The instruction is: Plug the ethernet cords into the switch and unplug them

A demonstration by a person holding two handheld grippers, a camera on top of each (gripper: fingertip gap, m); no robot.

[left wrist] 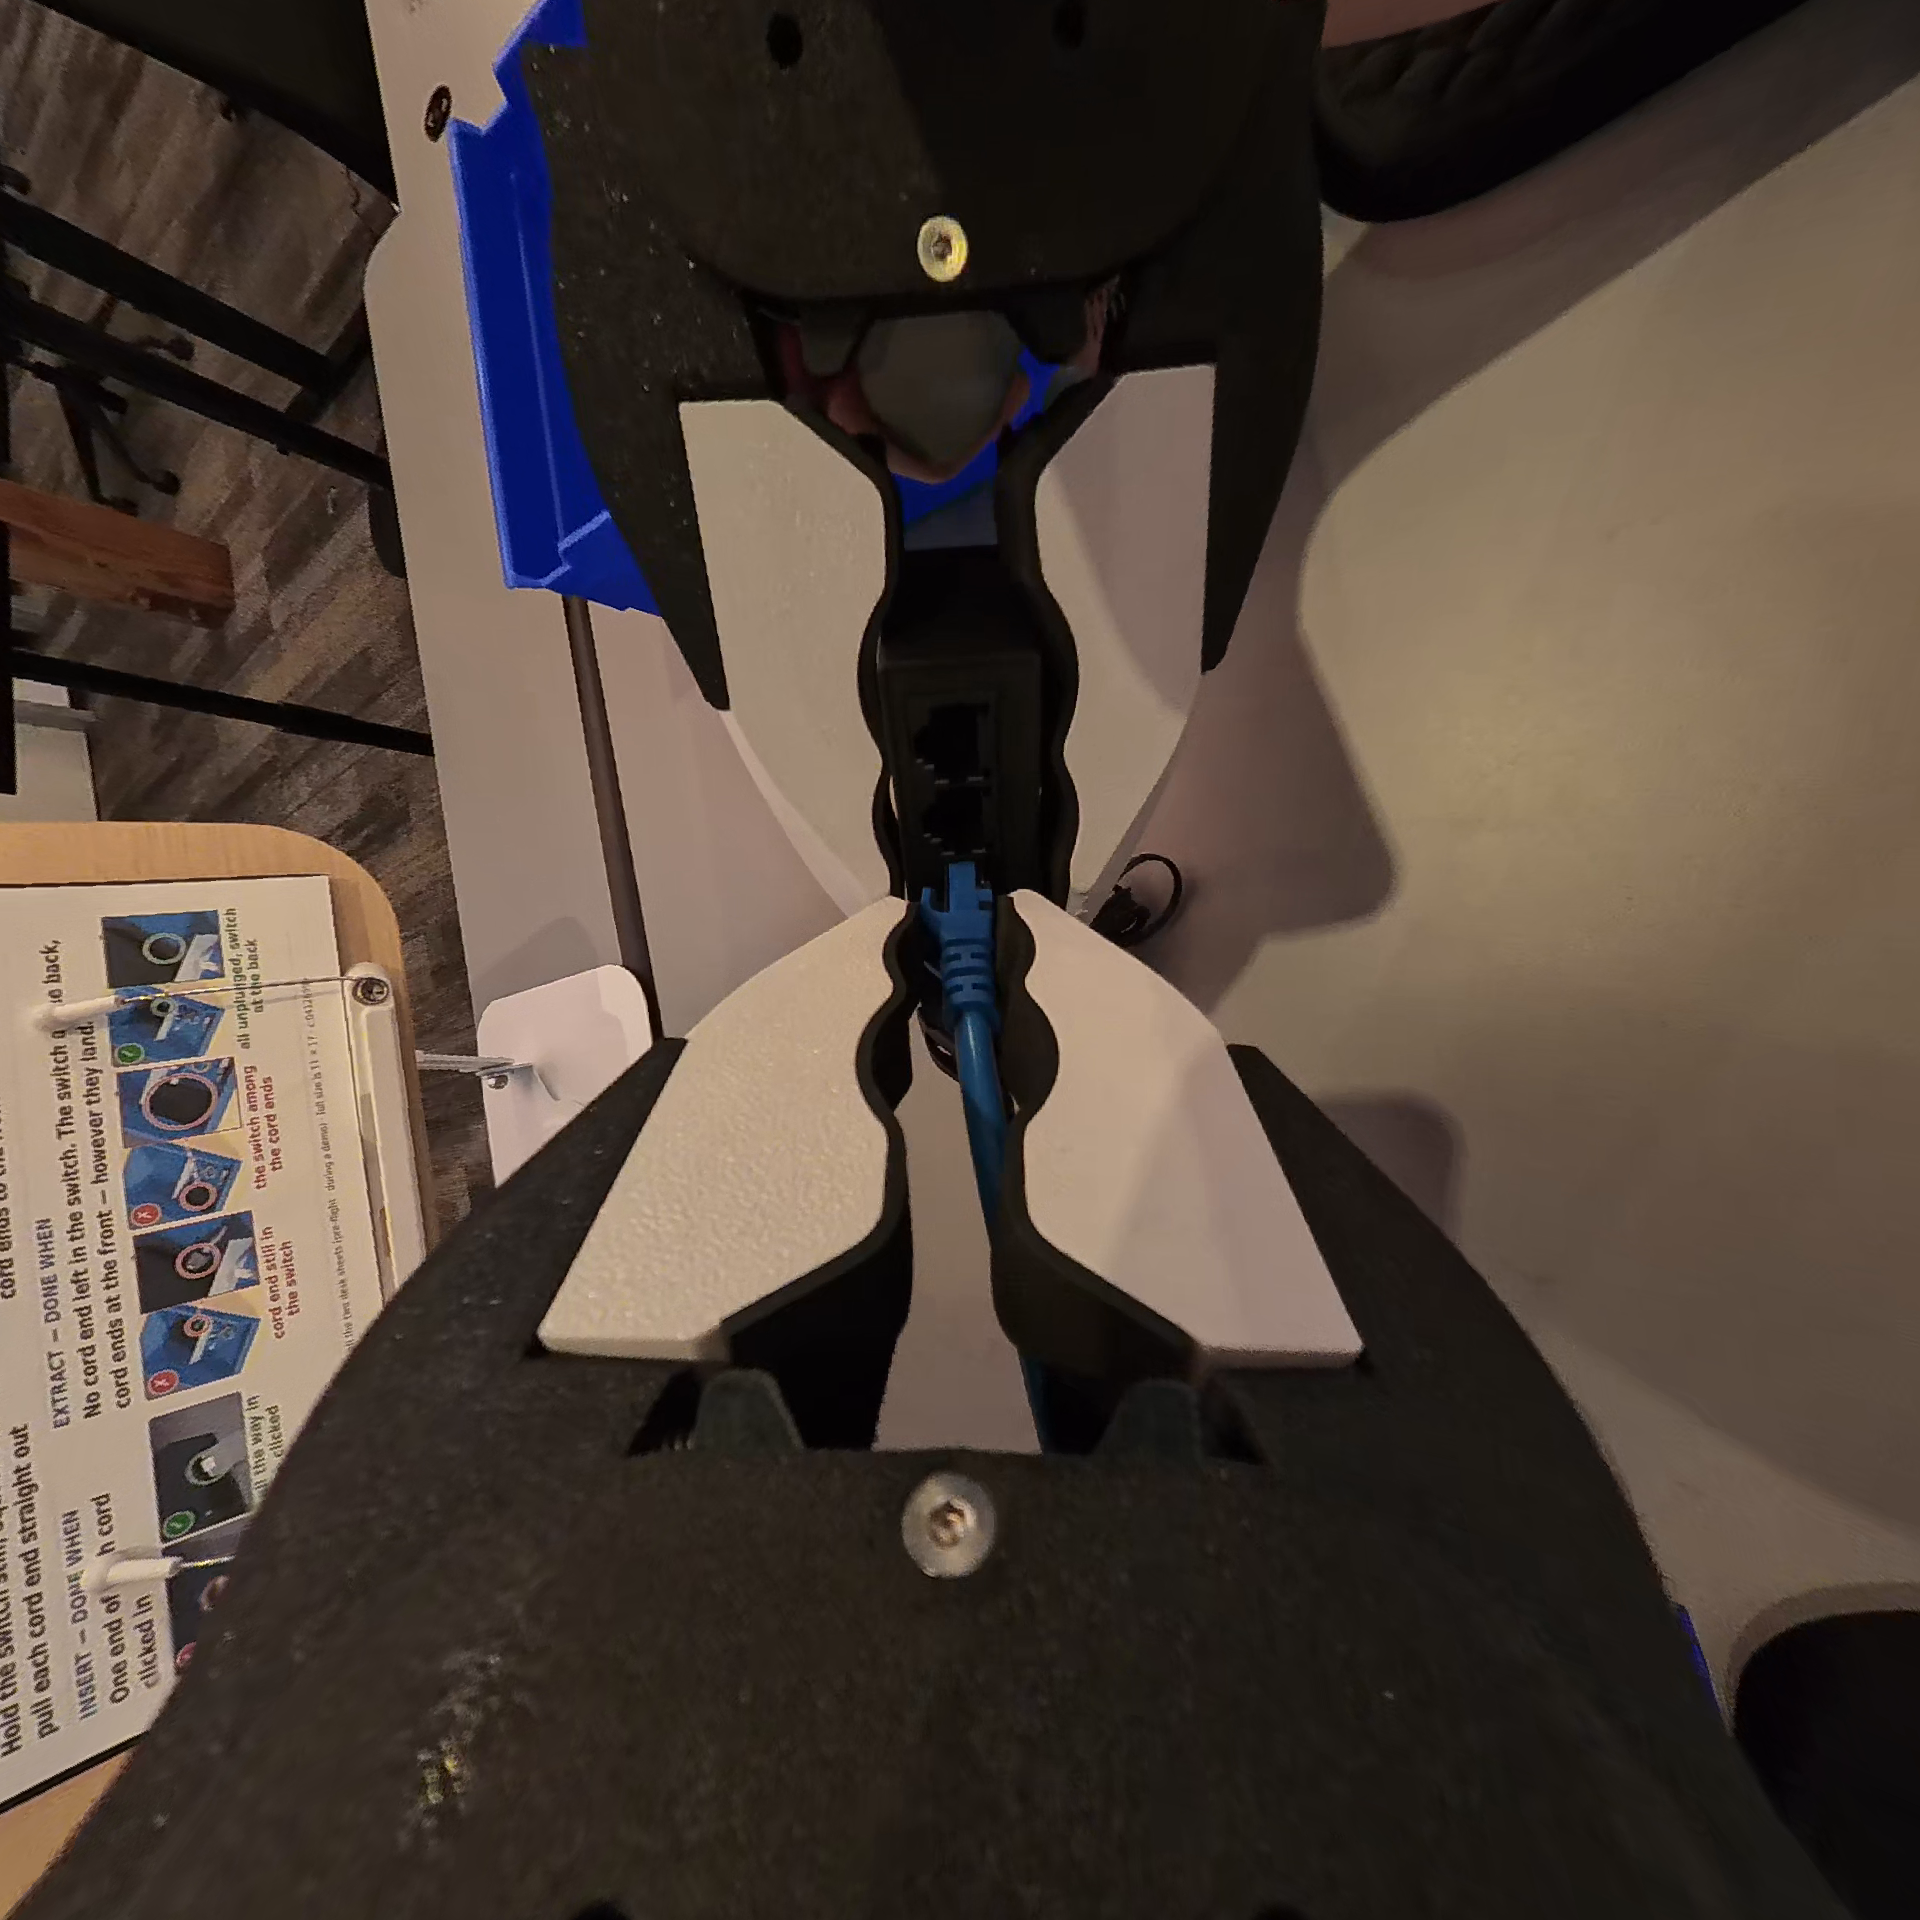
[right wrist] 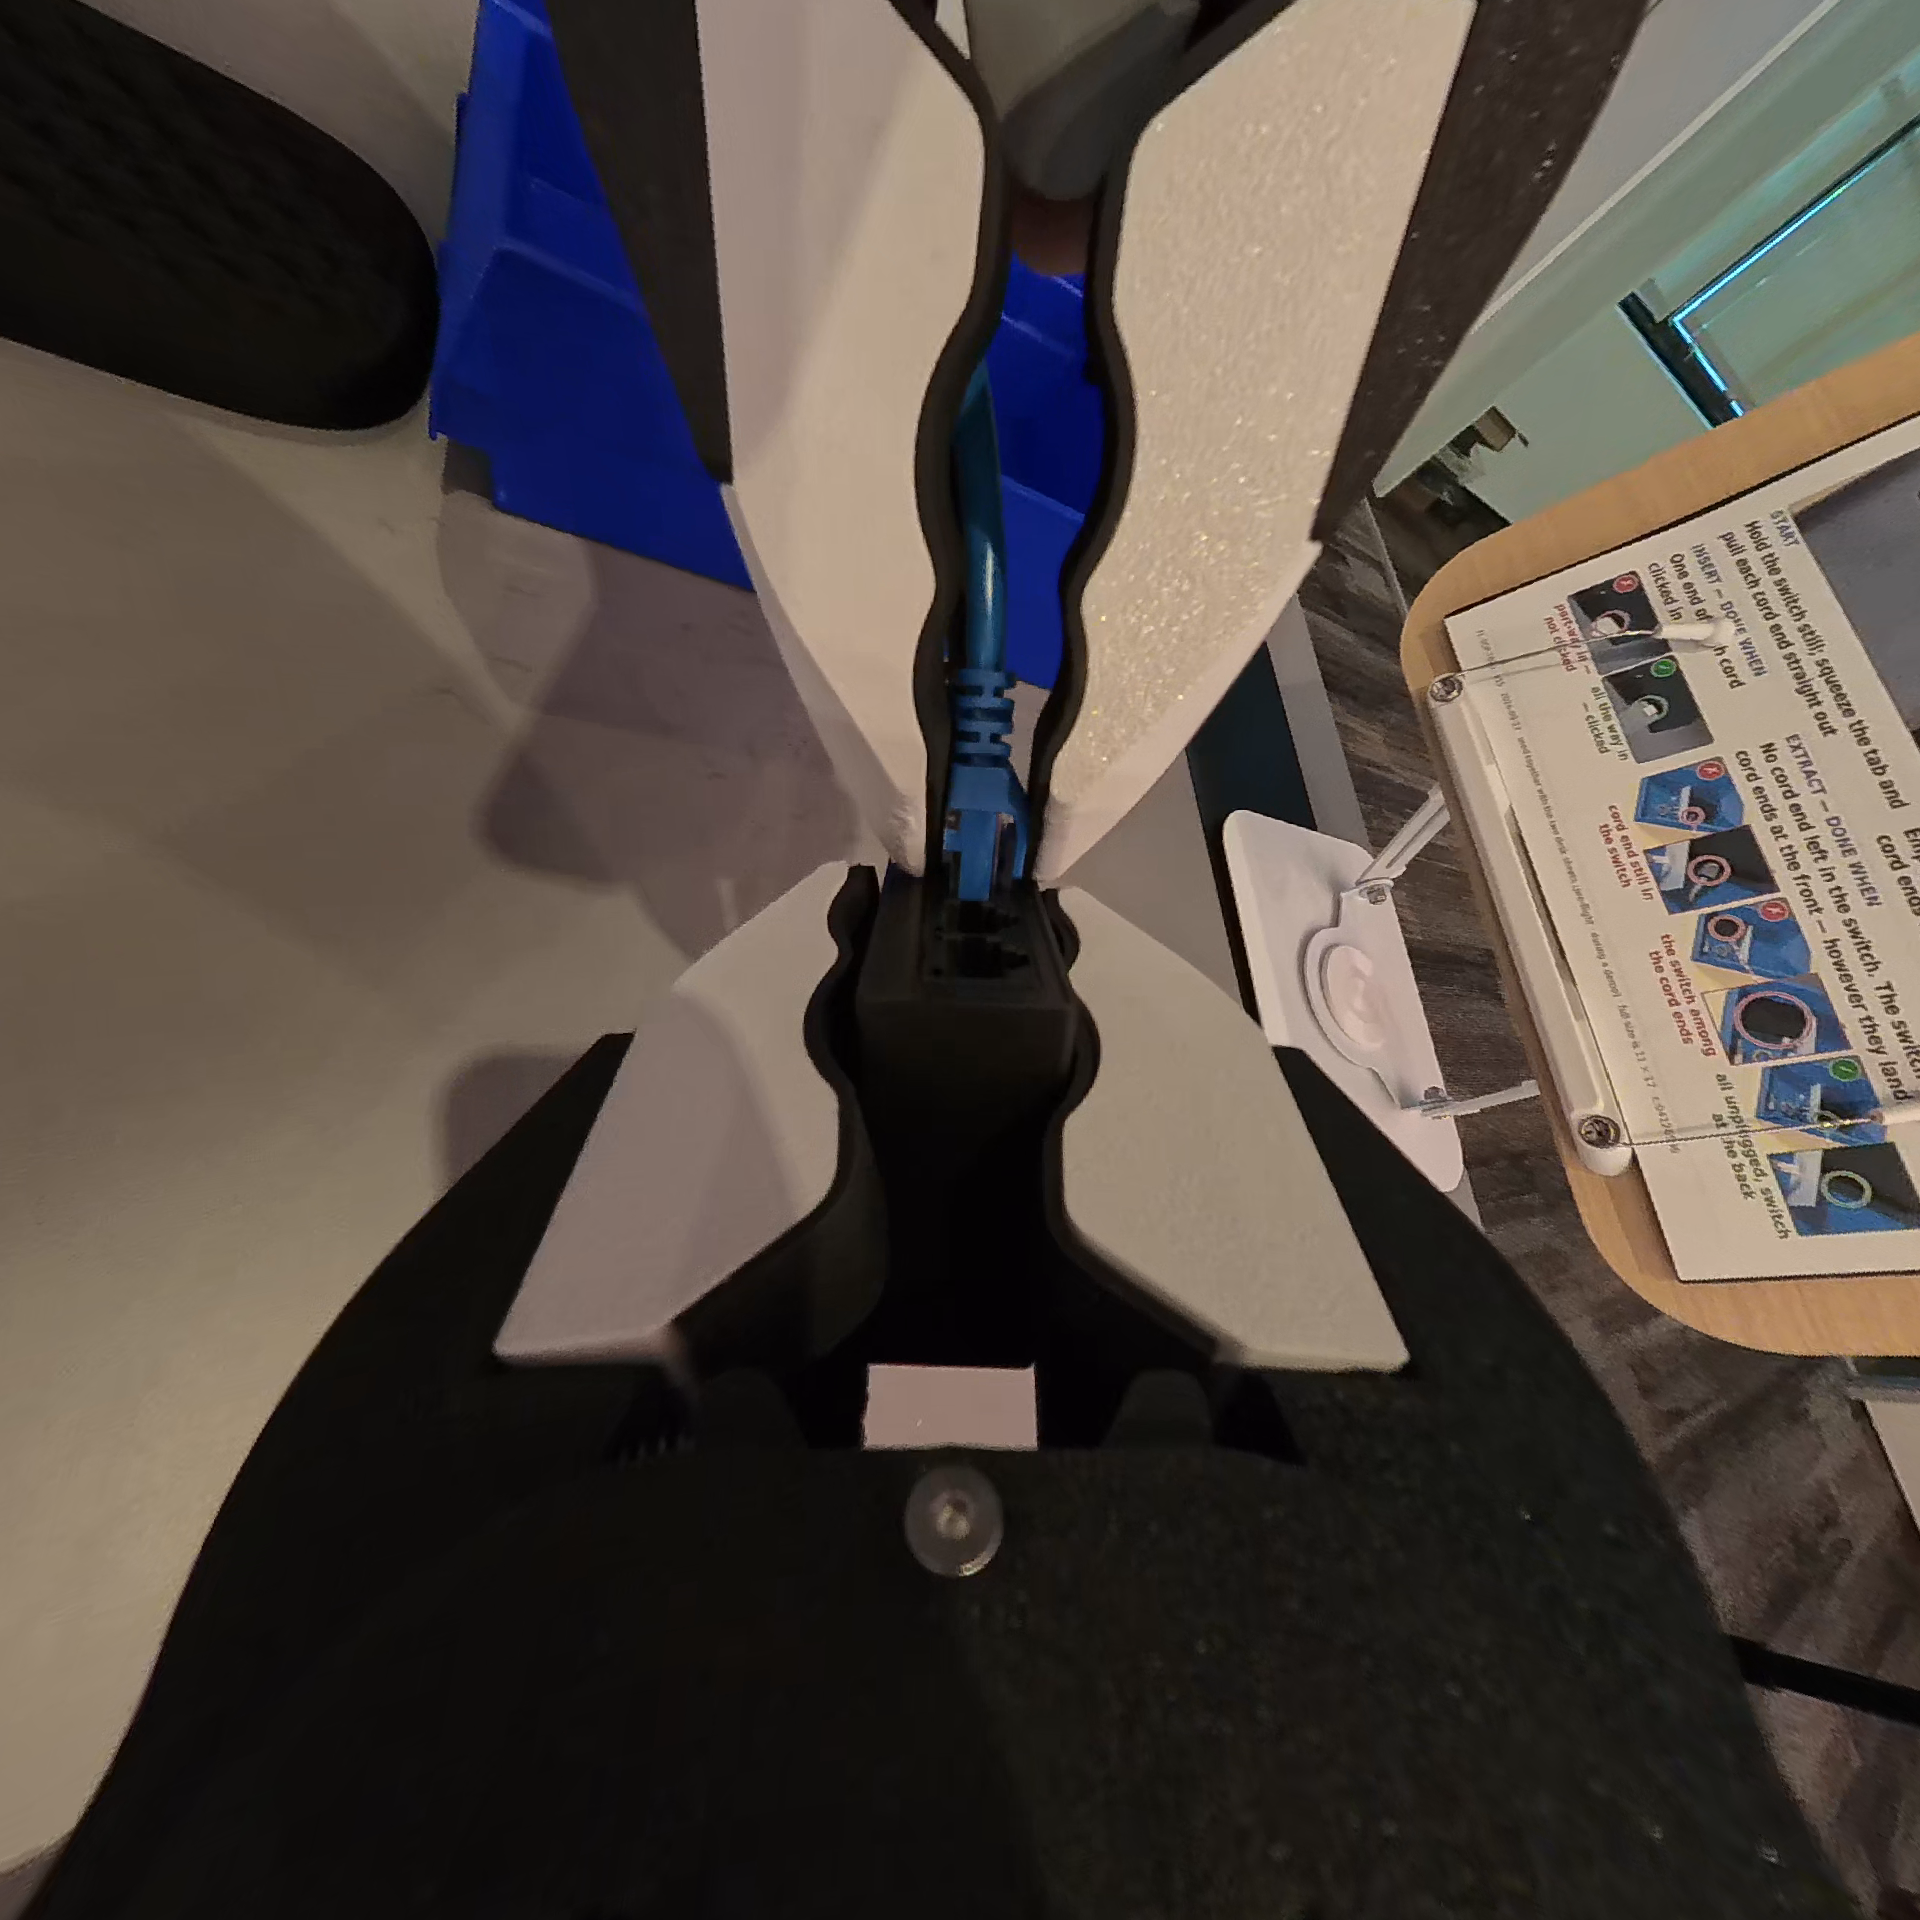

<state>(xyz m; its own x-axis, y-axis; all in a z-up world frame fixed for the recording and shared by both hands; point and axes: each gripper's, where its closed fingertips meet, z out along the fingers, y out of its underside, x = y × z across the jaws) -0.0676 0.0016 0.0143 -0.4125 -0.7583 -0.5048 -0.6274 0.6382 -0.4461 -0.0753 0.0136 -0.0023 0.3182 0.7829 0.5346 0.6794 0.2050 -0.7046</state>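
Left gripper (left wrist: 956,914) clamped on the ribbed boot of the blue ethernet cord plug (left wrist: 961,961), black wavy pads pressed on both sides, blue cable (left wrist: 982,1132) trailing back down the throat between the fingers. Just beyond the fingertips, plug nose at the mouth of the nearest port of the small black plastic switch box (left wrist: 961,748); seated or only starting in, hard to tell from here. Two more ports farther out, both open.

Right gripper (right wrist: 961,935) clenched on that same black switch, its body filling the space between the white-shelled fingers, port face pointing away toward the opposing gripper. Blue plug (right wrist: 982,821) directly ahead of its fingertips, meeting the far port.

Best handling now, as a judgement: switch held dead still, plug kept square to the port, latch tab in line, straight push along the cord's axis, no twisting, until fully home.

Farther off: blue plastic bin (right wrist: 540,343) behind the grippers, printed instruction sheet on a wooden board (right wrist: 1704,935) off to the side.
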